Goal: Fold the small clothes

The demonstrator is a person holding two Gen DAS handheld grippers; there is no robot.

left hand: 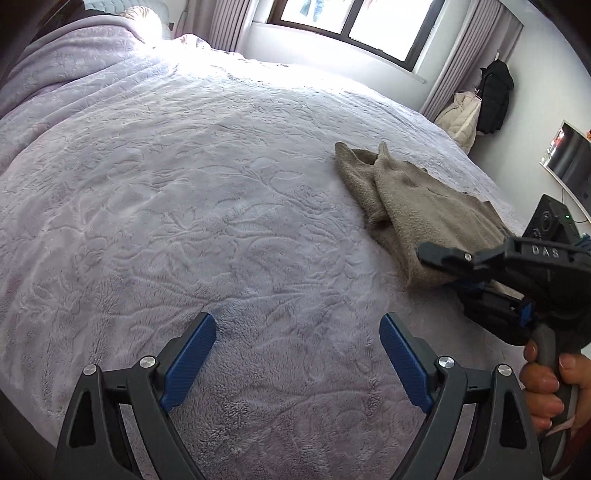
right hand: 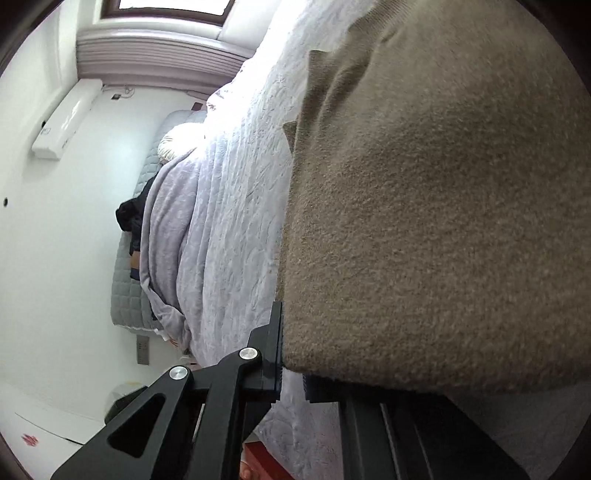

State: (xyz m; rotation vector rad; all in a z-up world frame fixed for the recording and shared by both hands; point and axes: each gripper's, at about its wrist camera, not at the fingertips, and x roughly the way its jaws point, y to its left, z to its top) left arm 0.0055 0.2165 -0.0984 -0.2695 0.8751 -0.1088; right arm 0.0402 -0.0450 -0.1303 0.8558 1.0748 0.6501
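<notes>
A small taupe fleece garment lies partly folded on the pale lilac bedspread, to the right of the middle. My right gripper is turned on its side and shut on the garment's near edge. In the right wrist view the garment fills the right half, and its edge sits between the black fingers. My left gripper is open and empty, its blue pads hovering over bare bedspread to the left of the garment.
The bed's right edge runs behind the garment. A window and curtains lie beyond the bed. Coats hang in the right corner, and a screen stands on the right wall. A bunched blanket lies at the far left.
</notes>
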